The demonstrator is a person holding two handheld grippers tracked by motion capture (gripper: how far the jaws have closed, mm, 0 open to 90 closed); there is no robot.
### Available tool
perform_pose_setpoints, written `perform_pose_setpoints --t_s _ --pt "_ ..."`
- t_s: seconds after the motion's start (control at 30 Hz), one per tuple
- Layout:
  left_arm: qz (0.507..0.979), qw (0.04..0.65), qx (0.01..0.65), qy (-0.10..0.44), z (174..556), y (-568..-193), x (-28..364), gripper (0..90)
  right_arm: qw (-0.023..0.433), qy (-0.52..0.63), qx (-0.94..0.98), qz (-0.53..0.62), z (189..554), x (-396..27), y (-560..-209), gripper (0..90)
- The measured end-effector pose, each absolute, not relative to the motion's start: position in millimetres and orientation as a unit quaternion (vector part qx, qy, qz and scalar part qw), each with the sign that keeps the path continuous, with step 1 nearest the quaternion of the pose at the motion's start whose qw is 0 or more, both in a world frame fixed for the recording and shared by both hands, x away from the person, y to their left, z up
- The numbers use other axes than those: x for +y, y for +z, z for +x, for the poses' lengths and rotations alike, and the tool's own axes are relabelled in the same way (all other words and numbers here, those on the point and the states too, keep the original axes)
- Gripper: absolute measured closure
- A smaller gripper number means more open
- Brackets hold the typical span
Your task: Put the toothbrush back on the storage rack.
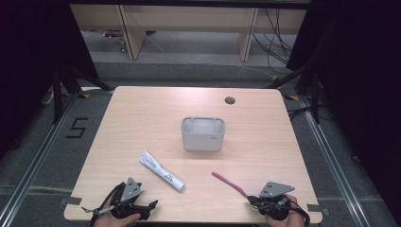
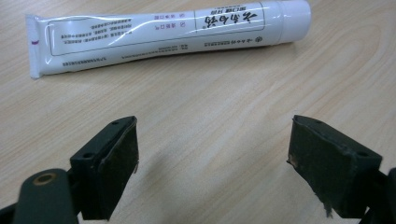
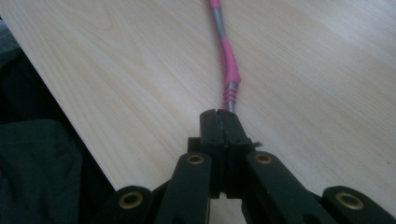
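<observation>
While the right gripper lies low, fingers clamped on the toothbrush, left gripper level, fingers wide, empty.

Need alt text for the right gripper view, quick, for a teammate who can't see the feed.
The right gripper is clamped shut on the end of a pink and grey toothbrush, whose handle runs away up the frame over the light wooden table. The table edge cuts diagonally at left, dark beyond.
</observation>
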State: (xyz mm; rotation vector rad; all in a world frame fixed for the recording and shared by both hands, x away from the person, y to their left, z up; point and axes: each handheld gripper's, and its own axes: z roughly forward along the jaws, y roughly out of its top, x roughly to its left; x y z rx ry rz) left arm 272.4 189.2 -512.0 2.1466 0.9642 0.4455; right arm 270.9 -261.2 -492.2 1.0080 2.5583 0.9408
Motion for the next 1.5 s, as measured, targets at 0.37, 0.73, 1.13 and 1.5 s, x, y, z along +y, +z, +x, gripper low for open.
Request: perform_pose_setpoints --t_s 0.37,0.73,1.13,1.5 --pt "0.835 0.366 0.372 0.173 273 -512 189 15.6 0.128 0.304 0.872 0.361 277 -266 -494 90.0" --pt "0.839 0.358 0.370 0.176 273 -513 188 15.6 0.149 0.295 0.870 0.366 291 -268 -494 90.0" --pt "0.834 0.366 0.375 0.172 273 -514 186 15.6 0.164 0.290 0.862 0.382 315 -270 -494 90.0" --pt "0.842 0.352 0.370 0.175 273 -513 188 15.6 0.175 0.286 0.865 0.374 344 -260 -497 90.0"
